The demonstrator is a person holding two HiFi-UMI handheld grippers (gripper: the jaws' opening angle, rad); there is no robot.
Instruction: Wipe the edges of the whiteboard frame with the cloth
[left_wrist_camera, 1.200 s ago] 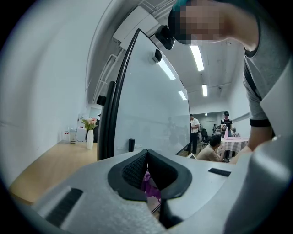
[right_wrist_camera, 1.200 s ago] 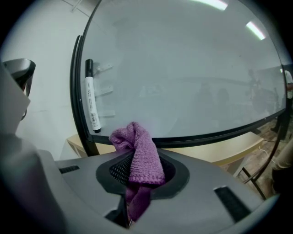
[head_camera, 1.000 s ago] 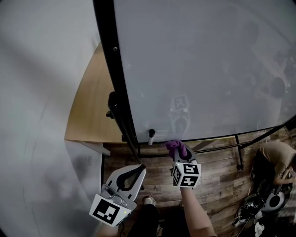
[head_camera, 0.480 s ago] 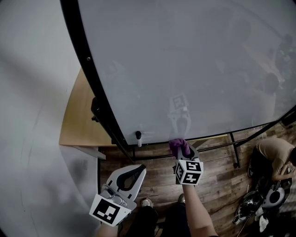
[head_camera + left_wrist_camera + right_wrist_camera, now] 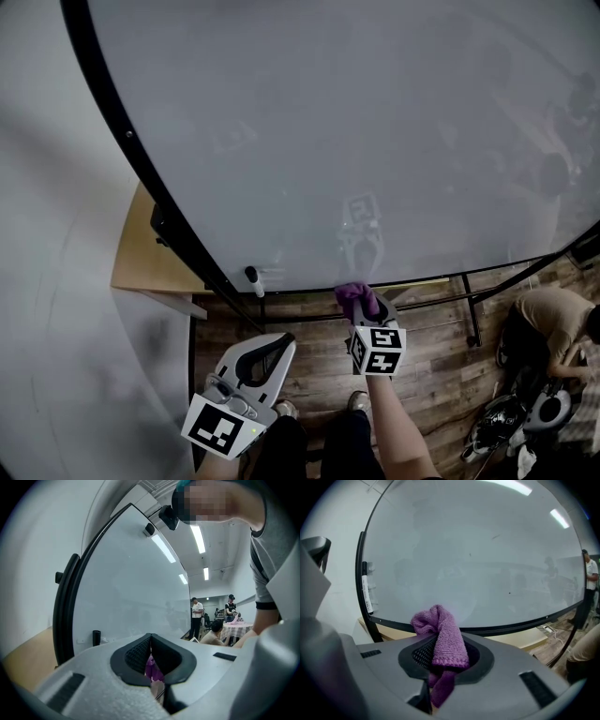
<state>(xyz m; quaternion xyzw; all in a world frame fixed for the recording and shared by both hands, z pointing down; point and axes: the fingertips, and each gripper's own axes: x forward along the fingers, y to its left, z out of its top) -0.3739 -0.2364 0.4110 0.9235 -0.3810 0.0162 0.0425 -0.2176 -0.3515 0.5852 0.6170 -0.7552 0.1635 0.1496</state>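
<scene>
Gripping a purple cloth (image 5: 446,637), the right gripper (image 5: 445,657) has its jaws clamped across the middle of the bunched fabric, with a knitted wad poking out ahead of the tips and a short tail hanging below. From the head view the wad sits just at the bottom rail of the whiteboard frame (image 5: 129,150), though whether it touches the black bar cannot be told. The left gripper (image 5: 278,342) hangs lower and off to the side, its jaws pressed together on nothing, apart from the board (image 5: 356,122). The cloth looks soft, light and limp, so it should fold around the rail rather than slide off it. A hold close behind the wad, as here, likely suits best: enough fabric leads for contact, and little is loose to flop. The hard jaw tips could scrape the rail if pushed too far in. Beyond the frame lies a wooden floor (image 5: 422,347).
</scene>
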